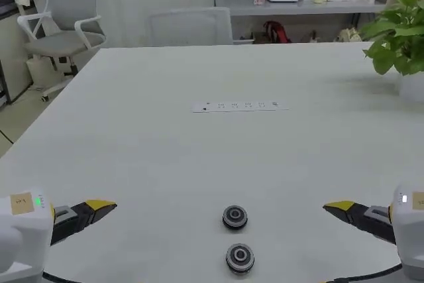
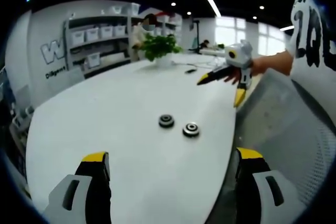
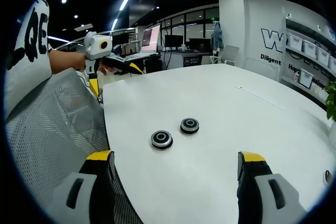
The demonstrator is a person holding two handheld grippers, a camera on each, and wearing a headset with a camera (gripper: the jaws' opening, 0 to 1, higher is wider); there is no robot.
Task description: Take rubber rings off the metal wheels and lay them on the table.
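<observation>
Two metal wheels lie flat on the white table [image 1: 199, 164], close to the edge nearest me and roughly midway between the two grippers. In the head view the far wheel [image 1: 235, 217] sits just beyond the near wheel [image 1: 240, 258]; the two are close together but not touching. Each wheel carries a dark band around a bright metal hub. These bands are the rubber rings [image 1: 225, 218], and both are seated on their wheels.

1. Left gripper [image 1: 106, 207]: it hovers above the table edge, well apart from the wheels, with its yellow tips aimed inward toward them. In the left gripper view the left gripper [image 2: 172, 156] has its jaws spread wide with nothing between them. Ahead of them I see the far wheel [image 2: 166, 121] and the near wheel [image 2: 190, 129].

2. Right gripper [image 1: 331, 207]: it mirrors the left, on the opposite side and equally clear of the wheels. In the right gripper view the right gripper [image 3: 176, 156] has its jaws fully parted and empty. The near wheel [image 3: 161, 139] and the far wheel [image 3: 189, 125] lie ahead.

3. Cross-check: each gripper view shows the opposite unit, hand-held, jaws apart: the right gripper [image 2: 220, 91] and the left gripper [image 3: 116, 80].

Background: a socket strip [image 1: 240, 106] is set flush in the table centre, a plant [image 1: 401, 31] stands at the far right, and an office chair [image 1: 63, 18] stands beyond the far left corner.
</observation>
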